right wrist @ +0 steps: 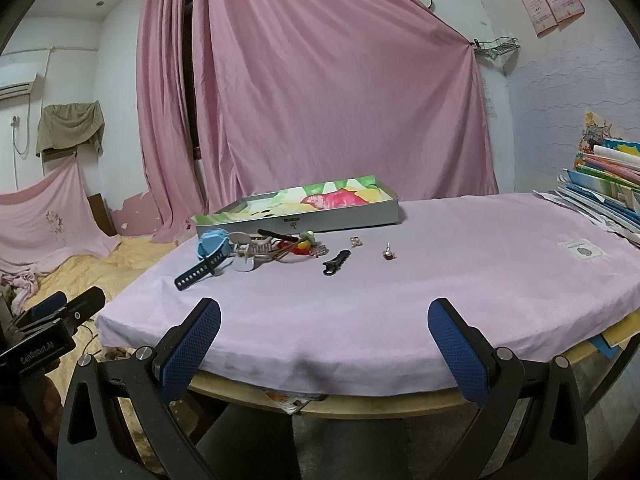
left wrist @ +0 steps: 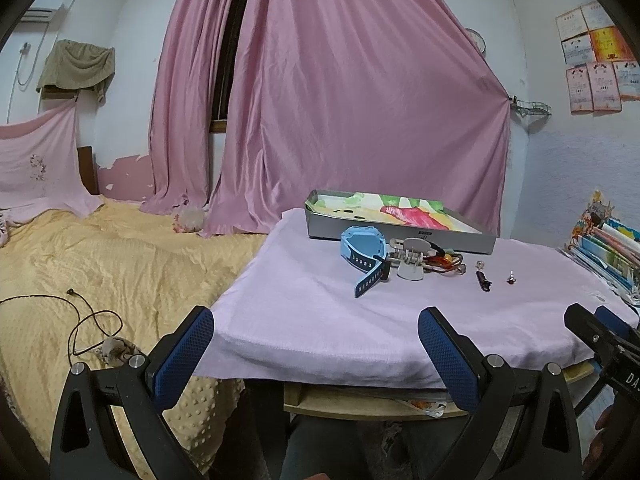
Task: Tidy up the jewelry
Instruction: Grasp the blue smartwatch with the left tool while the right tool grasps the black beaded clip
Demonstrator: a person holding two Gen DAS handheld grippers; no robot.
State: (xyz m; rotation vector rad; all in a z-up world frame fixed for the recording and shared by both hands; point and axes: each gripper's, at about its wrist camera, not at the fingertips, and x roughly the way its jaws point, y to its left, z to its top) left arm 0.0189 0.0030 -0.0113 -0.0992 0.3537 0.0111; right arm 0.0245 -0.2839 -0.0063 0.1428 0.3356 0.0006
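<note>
The jewelry is lying in a loose heap on the pink cloth [right wrist: 400, 280], just in front of the tray [right wrist: 340, 216] — a blue watch [right wrist: 212, 246], a white hair clip [right wrist: 250, 254], a black clip [right wrist: 336, 262] and a small earring [right wrist: 389, 255] set apart. Both the left gripper [left wrist: 316, 344] and the right gripper [right wrist: 324, 336] are hovering at the near table edge, spread wide and empty. I would start with the separate pieces, coming down from above. The tangle beside the watch is too small to sort out — beads, perhaps.
</note>
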